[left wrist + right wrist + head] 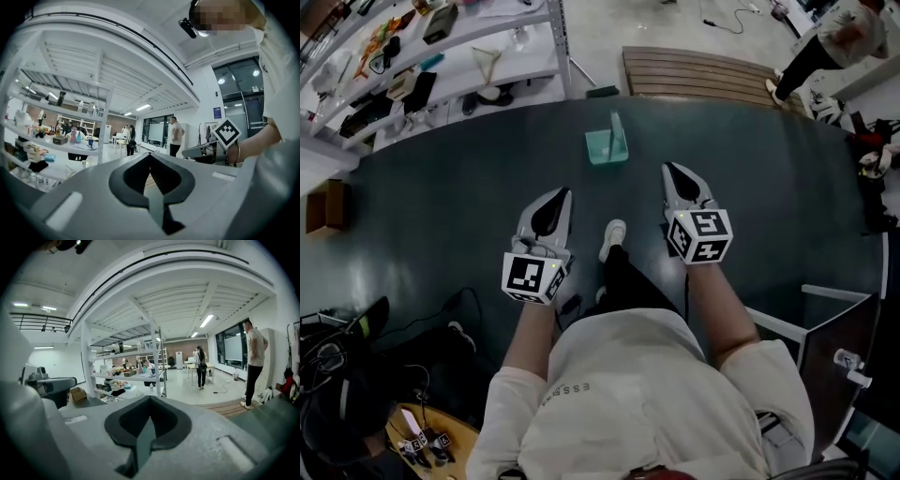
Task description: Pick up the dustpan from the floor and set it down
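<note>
A pale teal dustpan [607,147] stands on the dark floor with its handle upright, ahead of both grippers and roughly midway between them. My left gripper [563,193] is held out level, shut with nothing in it, short of the dustpan and to its left. My right gripper [667,168] is also shut and empty, nearer the dustpan on its right side. In the left gripper view the jaws [150,154] meet in a closed point and the right gripper's marker cube [227,132] shows alongside. The right gripper view shows closed jaws [149,398] too. Neither gripper view shows the dustpan.
A white shelving rack [441,56] loaded with items stands at the far left. A wooden slatted platform [703,73] lies beyond the dustpan. A cardboard box [325,206] sits at the left edge. A person [839,33] stands at the far right. My own shoe [612,238] is between the grippers. Cables lie lower left.
</note>
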`<state>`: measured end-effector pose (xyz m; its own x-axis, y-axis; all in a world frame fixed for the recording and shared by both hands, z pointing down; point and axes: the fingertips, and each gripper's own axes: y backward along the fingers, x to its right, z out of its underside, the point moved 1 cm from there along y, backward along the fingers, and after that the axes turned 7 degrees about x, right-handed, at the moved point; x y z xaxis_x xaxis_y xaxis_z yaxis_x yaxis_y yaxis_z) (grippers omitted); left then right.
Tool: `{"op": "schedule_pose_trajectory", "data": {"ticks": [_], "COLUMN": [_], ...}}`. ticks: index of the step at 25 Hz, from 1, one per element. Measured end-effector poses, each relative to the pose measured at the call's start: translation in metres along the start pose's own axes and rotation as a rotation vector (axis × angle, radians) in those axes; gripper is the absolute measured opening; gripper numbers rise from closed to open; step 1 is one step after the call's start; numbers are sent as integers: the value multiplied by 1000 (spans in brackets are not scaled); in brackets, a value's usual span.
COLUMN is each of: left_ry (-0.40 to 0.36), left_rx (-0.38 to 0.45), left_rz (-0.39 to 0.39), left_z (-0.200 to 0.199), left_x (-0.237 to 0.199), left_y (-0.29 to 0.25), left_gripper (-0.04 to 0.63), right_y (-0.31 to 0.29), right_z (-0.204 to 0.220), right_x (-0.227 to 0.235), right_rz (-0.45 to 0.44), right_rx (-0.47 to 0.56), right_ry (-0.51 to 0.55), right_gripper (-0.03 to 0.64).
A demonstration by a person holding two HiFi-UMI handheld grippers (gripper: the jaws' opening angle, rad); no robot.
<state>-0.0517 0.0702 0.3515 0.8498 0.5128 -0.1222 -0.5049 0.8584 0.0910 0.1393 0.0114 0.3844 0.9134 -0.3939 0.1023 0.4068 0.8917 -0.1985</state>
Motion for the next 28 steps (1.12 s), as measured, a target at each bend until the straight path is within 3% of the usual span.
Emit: {"op": "schedule_pose_trajectory", "data": {"ticks": [4, 10, 21, 28], "left_ry": [-36, -28, -13, -69], "left_rx": [10, 10, 36, 31], "left_rz": [21, 22, -3, 7], "left_z": [-6, -6, -12, -11], "left_x": [28, 56, 94, 119], "left_y": [34, 65, 92, 94], "left_gripper": [17, 17, 17, 17], "right_y": [44, 89, 142, 161], "right_z": [13, 30, 33, 33], "right_x": [-18, -37, -53, -45], "right_rz": [-7, -29, -58, -63], "right_rx": [0, -12, 6, 10], "right_ry": [4, -4, 1, -2], "right_gripper": [-12, -12, -11, -11]}}
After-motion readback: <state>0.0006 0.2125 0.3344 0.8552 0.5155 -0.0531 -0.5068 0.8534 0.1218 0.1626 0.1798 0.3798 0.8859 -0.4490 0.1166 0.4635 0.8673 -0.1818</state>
